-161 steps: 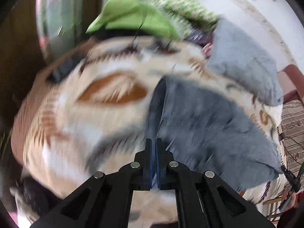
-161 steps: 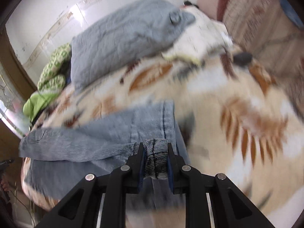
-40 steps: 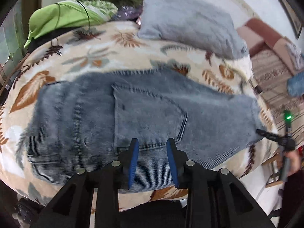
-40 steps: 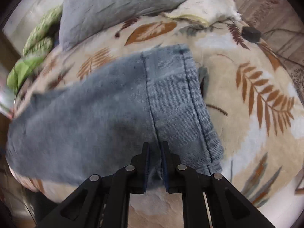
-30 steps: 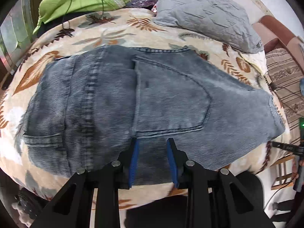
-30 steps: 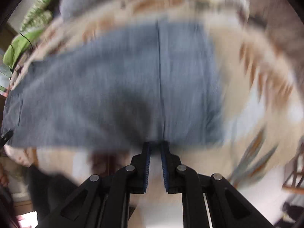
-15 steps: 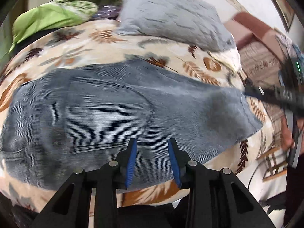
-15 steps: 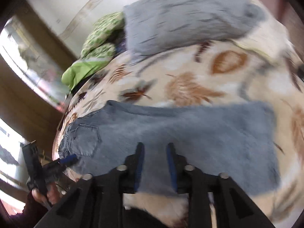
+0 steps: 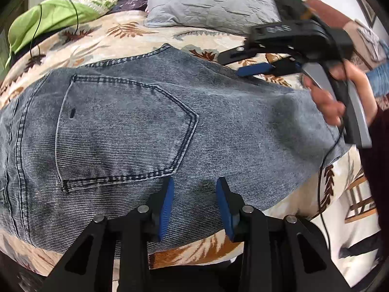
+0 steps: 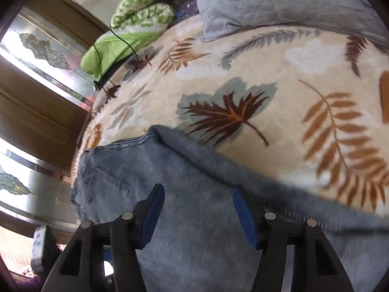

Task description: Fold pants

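2 tools [image 9: 193, 205] [image 10: 197, 213] opening over flat jeans [image 9: 136, 126]; nothing gripped

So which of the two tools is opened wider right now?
The right tool. Its blue pads stand further apart than the left tool's, and both sets of jaws are opening. Neither grips the jeans lying flat underneath.

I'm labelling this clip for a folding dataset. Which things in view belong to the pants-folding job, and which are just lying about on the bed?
Part of the job:
- jeans, spread flat
- left gripper, jaws opening, nothing gripped
- right gripper, jaws opening over the denim
- leaf-print blanket, the work surface

Lying about:
- grey pillow
- green cloth
- green patterned bedding
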The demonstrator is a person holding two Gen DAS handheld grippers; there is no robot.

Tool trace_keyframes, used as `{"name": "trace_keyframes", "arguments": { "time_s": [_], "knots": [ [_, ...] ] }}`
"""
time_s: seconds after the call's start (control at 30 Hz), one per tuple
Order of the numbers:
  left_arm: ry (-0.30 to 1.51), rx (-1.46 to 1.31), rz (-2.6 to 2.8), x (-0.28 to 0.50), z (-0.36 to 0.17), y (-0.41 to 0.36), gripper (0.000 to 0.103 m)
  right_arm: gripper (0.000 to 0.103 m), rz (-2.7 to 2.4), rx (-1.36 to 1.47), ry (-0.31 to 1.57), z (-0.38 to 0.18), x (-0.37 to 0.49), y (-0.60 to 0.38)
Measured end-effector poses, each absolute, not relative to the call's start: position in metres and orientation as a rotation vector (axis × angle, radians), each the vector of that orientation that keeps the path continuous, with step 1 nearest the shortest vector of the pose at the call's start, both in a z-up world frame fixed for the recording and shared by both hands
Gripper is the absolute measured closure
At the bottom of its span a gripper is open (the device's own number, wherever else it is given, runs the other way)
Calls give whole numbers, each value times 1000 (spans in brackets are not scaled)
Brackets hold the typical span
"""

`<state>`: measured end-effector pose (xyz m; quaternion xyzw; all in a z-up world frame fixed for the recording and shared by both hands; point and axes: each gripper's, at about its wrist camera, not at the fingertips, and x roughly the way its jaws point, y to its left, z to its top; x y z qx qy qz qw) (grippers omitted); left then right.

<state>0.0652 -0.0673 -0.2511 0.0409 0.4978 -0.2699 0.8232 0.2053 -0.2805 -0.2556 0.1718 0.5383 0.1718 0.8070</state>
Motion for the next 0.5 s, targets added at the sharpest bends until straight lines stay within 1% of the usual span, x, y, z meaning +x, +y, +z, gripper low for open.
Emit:
{"name": "trace_keyframes", "arguments": {
  "time_s": [0.2, 0.27, 0.37, 0.5],
  "knots": [
    [1061, 78, -589, 64, -251, -64, 63, 41, 435, 249, 1251, -274, 226, -261],
    [1065, 68, -596, 65, -251, -62, 63, 41, 451, 210, 1253, -273, 230, -258],
    [1069, 66, -595, 64, -251, -62, 63, 41, 442, 165, 1202, -262, 234, -255],
    [1090, 37, -604, 72, -251, -60, 63, 41, 479, 145, 1240, -265, 234, -244]
  ]
}}
